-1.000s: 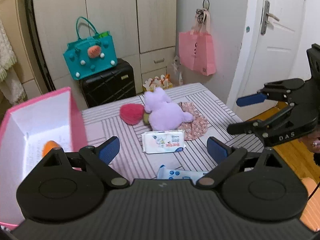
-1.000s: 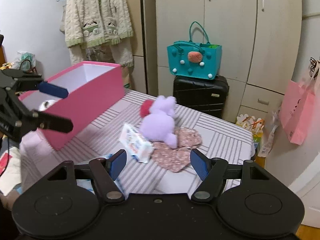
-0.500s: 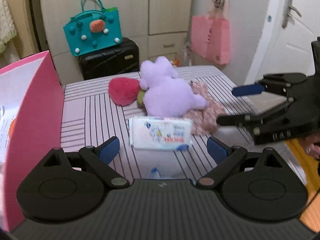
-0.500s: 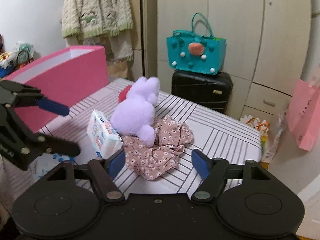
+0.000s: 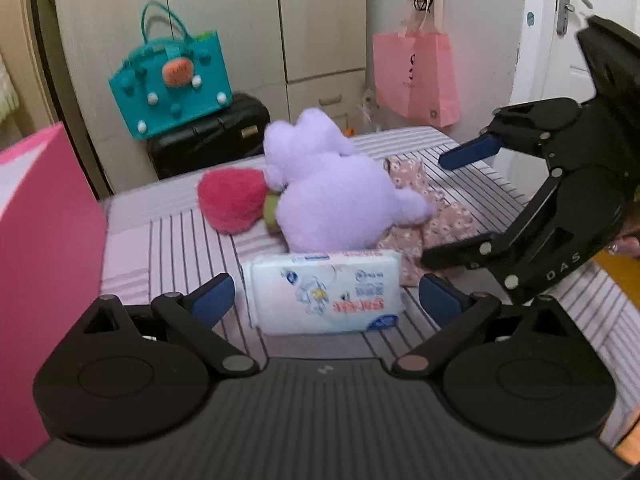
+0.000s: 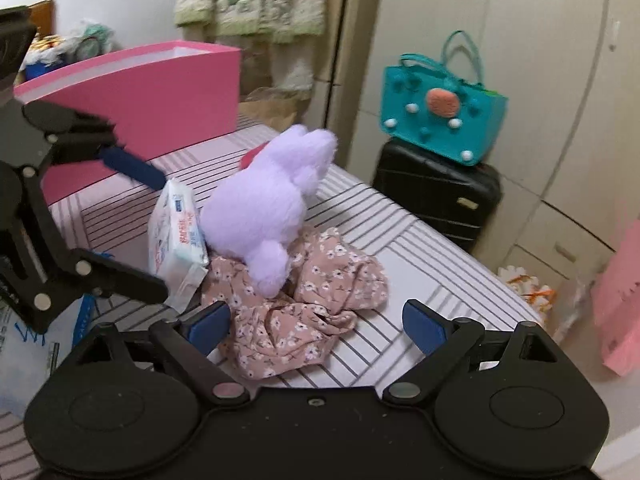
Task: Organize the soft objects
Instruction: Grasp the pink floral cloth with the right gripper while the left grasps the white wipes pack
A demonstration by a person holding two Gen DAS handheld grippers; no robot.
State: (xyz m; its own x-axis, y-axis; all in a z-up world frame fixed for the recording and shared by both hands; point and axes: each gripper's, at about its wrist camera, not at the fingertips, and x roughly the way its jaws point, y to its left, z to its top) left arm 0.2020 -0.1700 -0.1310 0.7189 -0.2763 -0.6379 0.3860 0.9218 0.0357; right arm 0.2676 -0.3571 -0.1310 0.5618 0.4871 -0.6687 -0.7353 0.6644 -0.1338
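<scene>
Striped bedding covers the bed [image 5: 168,240] on which the soft objects are laid; cream wardrobe doors, a black suitcase [image 5: 208,136] carrying a teal felt bag [image 5: 172,80], and a pink tote [image 5: 416,76] hung on the wall are seen behind it. At the left edge of the bed a large pink storage box [image 6: 160,88] is stood with its top open, and it is judged to be the likely receptacle.

A lilac plush rabbit [image 5: 332,196] is lain mid-bed, resting partly on a crumpled floral garment [image 6: 304,300], with a red plush strawberry [image 5: 232,200] touching its far side. A white pack of wipes [image 5: 324,292] is stood against the rabbit's near side.

The left gripper [image 5: 326,298] is set low with its jaws opened wide, having just been opening; the wipes pack lies between them, but no pad is seen pressing on it. The right gripper [image 6: 316,320] is likewise spread wide, its jaws having just been opening, over the near edge of the garment, with nothing gripped.

The pack is judged light, yielding and film-slick; it should be taken across its short ends. The garment is limp and should be pinched at a bunched fold. The rabbit is bulky yet light and compressible; the body, not a limb, should be gripped.
</scene>
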